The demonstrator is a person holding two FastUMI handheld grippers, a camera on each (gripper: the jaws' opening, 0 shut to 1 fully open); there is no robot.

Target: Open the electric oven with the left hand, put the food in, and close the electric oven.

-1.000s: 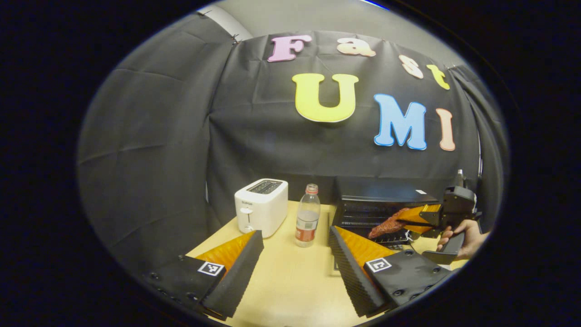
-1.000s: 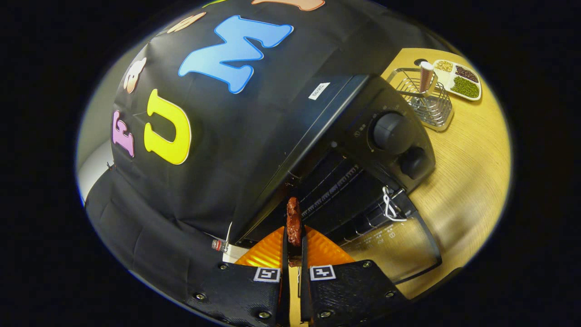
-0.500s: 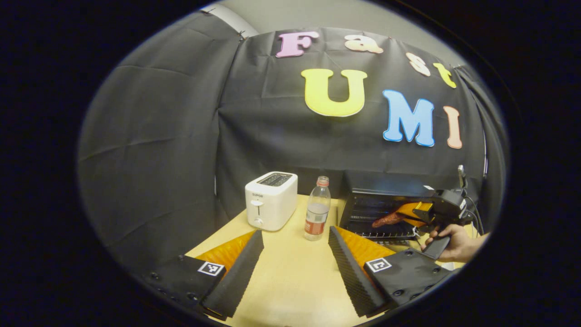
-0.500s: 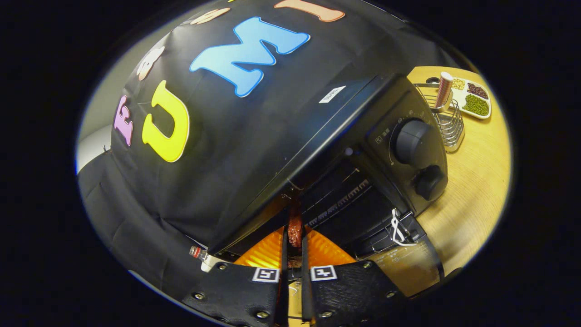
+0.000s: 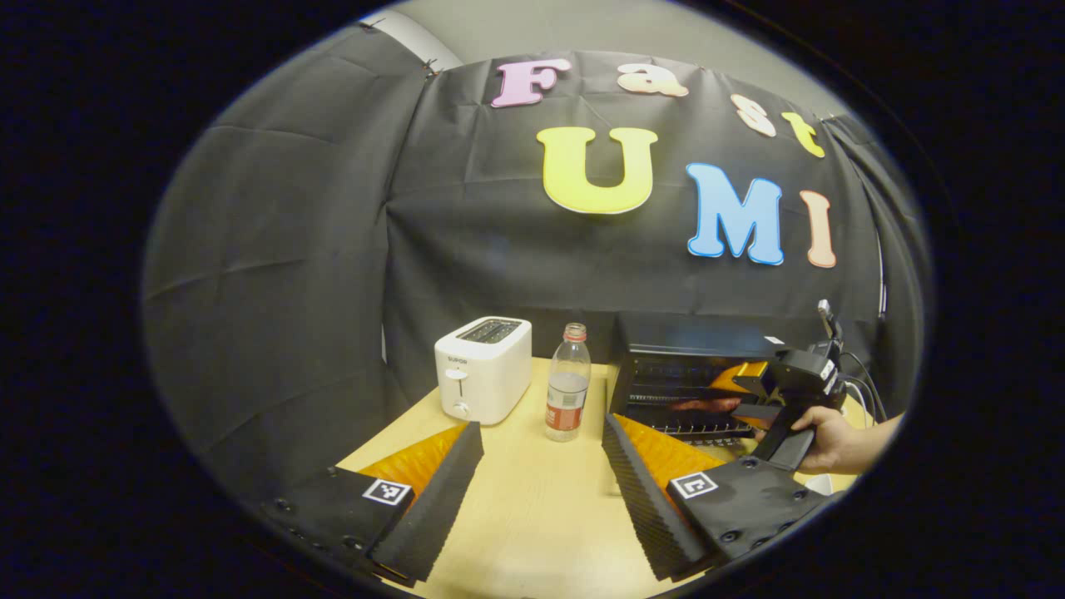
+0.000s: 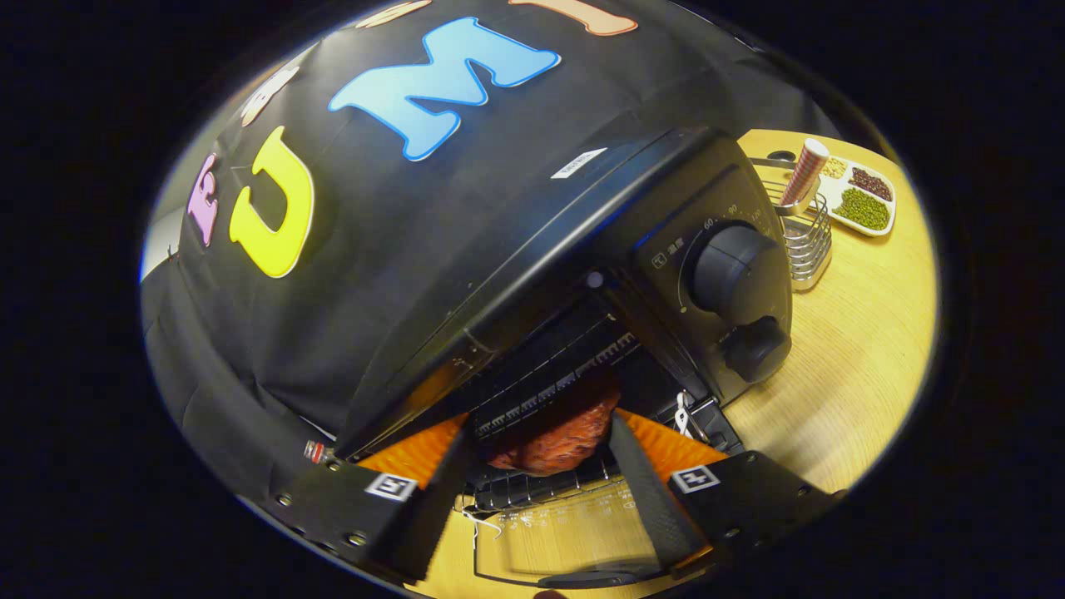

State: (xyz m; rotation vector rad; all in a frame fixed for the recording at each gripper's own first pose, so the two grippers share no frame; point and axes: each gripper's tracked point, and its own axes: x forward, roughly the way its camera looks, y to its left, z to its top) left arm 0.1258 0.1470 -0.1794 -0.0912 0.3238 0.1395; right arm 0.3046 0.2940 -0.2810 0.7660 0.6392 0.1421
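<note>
Jaws: both grippers, left (image 5: 541,491) and right (image 6: 532,474), spread wide, empty. Food (image 6: 557,437) lies on rack in oven (image 6: 582,241), door down.

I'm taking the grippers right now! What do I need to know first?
Left gripper: open, holding nothing, over the table in front of the toaster and water bottle.
Right gripper: open at the electric oven mouth, meat lying loose between the fingers on the rack.
Done: oven door open, food inside.
Left: draw the right gripper out, then close the door with the left.
</note>
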